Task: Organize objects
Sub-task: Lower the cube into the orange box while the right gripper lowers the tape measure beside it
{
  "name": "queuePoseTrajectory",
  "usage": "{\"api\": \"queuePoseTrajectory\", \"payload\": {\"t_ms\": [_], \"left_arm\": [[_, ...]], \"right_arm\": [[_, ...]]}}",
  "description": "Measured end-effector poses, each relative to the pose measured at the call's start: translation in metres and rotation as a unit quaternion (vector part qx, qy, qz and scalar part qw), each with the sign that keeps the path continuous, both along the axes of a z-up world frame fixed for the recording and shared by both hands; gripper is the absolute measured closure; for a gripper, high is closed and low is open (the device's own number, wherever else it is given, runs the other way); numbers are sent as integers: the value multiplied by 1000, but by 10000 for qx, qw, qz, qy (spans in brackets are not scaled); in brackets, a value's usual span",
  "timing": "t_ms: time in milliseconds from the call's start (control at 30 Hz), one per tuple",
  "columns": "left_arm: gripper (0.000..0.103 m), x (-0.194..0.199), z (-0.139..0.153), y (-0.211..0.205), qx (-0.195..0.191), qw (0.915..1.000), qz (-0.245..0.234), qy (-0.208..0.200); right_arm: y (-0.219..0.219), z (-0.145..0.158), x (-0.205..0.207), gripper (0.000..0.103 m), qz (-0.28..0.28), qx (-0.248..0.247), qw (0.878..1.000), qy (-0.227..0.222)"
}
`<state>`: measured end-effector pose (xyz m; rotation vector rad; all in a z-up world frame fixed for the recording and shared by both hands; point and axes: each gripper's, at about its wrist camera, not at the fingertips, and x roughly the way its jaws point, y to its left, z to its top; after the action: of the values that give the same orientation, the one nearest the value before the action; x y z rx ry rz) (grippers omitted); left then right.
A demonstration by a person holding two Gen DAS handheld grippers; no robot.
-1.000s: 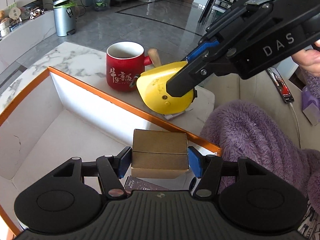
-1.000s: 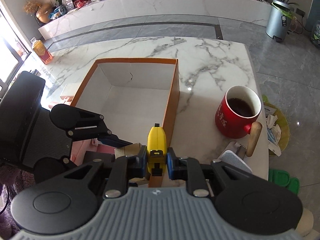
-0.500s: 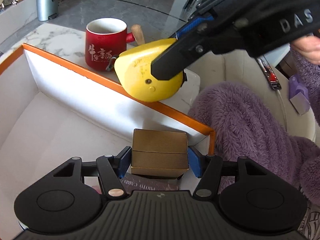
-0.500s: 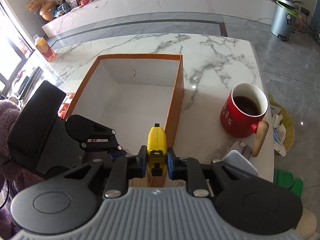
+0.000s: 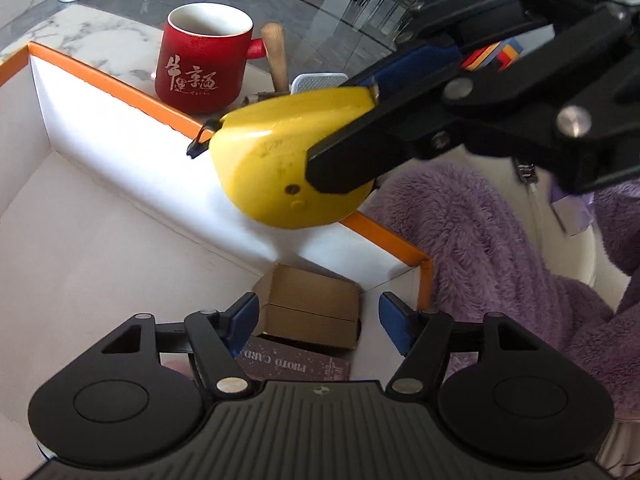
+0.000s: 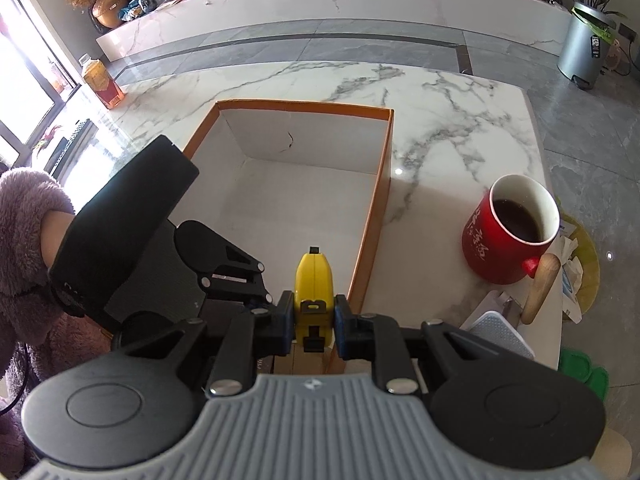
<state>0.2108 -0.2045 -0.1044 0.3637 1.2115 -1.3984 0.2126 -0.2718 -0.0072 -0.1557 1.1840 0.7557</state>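
Table (image 6: 460,120): marble, orange-edged box (image 6: 372,216) on top
Left gripper (image 5: 316,316): jaws opening, clear of gold box (image 5: 308,312) sitting in the near corner
Right gripper (image 6: 312,320): clamped on yellow tape measure (image 6: 314,280), over box edge
Mug (image 6: 508,232): red, right of box

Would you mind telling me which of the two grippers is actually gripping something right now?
The right gripper: its pads clamp the yellow tape measure over the orange box. The left gripper is opening, its pads apart from the brown box.
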Motion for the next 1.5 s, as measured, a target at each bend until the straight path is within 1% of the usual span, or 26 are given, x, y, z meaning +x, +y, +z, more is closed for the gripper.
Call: {"api": "queuePoseTrajectory", "payload": {"t_ms": [33,133,200,300,333,367,433,533,600,633,667,733,833,900,933,967,1033,1100,1200,1233,1333,1500], "left_arm": [[25,0,1,0,-1,10000,51,-11],[27,2,12,10,-95,9994,228,-235],[29,4,22,21,-186,9983,444,-328],[35,5,32,36,-130,9958,705,-578],[39,5,32,39,-71,9951,759,-634],[41,5,32,42,-25,9944,808,-681],[47,5,29,44,71,9927,927,-765],[53,7,24,47,81,9912,1043,-811],[57,10,22,49,120,9892,1162,-881],[59,12,20,49,157,9880,1234,-913],[60,15,20,50,174,9871,1297,-923],[63,20,19,51,159,9857,1413,-905],[63,24,19,52,152,9844,1487,-932],[64,25,20,52,133,9842,1506,-926],[64,26,20,54,116,9842,1509,-914],[64,26,20,53,100,9844,1510,-901],[64,26,21,58,94,9841,1549,-869],[65,28,17,57,179,9826,1648,-843],[66,31,11,55,267,9810,1752,-792],[66,31,10,56,261,9812,1762,-745],[66,32,8,57,257,9817,1760,-676],[67,33,5,52,269,9819,1782,-587]], "right_arm": [[2,-1,0,82,31,-18,10000,7],[11,-4,0,82,188,-104,9998,45],[18,-8,0,82,315,-189,9993,69],[30,-16,2,82,505,-340,9981,118],[34,-19,3,82,577,-396,9975,139],[39,-23,4,82,680,-501,9963,150],[50,-31,5,82,923,-755,9928,140],[69,-44,5,82,1521,-1193,9811,89],[80,-52,5,82,1927,-1441,9706,85],[86,-56,3,82,2166,-1575,9635,34],[92,-60,-1,82,2492,-1743,9526,-76],[100,-66,-7,82,2898,-2020,9352,-246],[111,-77,-14,82,3548,-2291,9061,-241],[115,-84,-18,82,3999,-2488,8818,-258],[116,-87,-18,82,4150,-2589,8718,-260],[118,-91,-19,82,4350,-2716,8581,-267],[120,-93,-21,82,4689,-2760,8387,-231],[121,-96,-24,82,5039,-2801,8170,-112],[120,-101,-29,83,5447,-2791,7908,-89],[119,-101,-29,83,5512,-2775,7869,-91],[115,-101,-28,82,5627,-2688,7817,-48],[110,-95,-26,81,5764,-2557,7761,-5]]}}
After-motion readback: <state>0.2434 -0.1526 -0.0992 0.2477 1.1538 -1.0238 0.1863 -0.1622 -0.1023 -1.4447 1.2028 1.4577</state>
